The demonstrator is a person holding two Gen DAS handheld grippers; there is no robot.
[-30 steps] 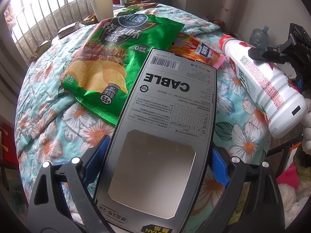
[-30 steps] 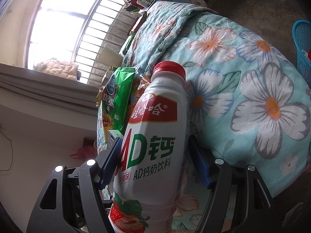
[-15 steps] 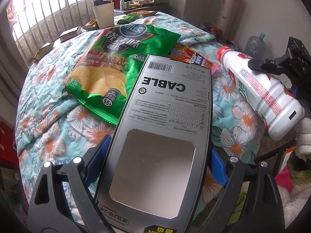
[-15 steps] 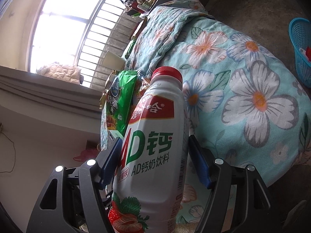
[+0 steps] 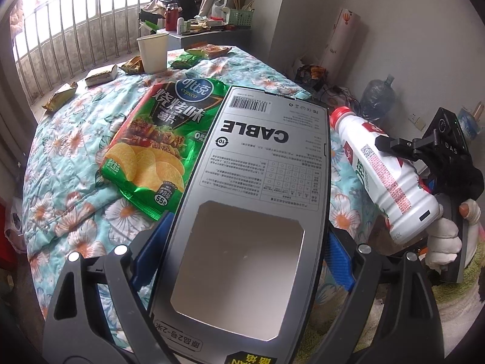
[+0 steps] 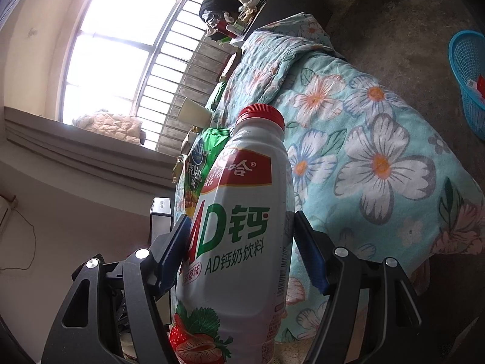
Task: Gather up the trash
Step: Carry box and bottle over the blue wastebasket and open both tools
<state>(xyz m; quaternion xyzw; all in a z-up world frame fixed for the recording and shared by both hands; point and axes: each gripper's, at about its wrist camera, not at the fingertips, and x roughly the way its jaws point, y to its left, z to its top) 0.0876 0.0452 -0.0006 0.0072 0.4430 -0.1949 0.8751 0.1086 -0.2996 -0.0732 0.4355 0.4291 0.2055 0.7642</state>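
My left gripper (image 5: 242, 251) is shut on a flat grey cable box (image 5: 257, 188) and holds it above the floral quilt (image 5: 69, 163). My right gripper (image 6: 241, 248) is shut on a white milk-drink bottle (image 6: 242, 230) with a red cap, held off the bed's edge. The bottle also shows in the left wrist view (image 5: 385, 176) at the right. A green chip bag (image 5: 163, 139) lies on the quilt beyond the box, and it also shows in the right wrist view (image 6: 201, 163).
A paper cup (image 5: 153, 48) and several small wrappers (image 5: 101, 74) lie at the quilt's far end, near the window bars. A blue basket (image 6: 469, 79) stands on the floor at the right. A cluttered side table (image 5: 209, 28) stands behind the bed.
Both grippers have pulled back and up from the bed with their loads. The box and the bottle stay gripped.
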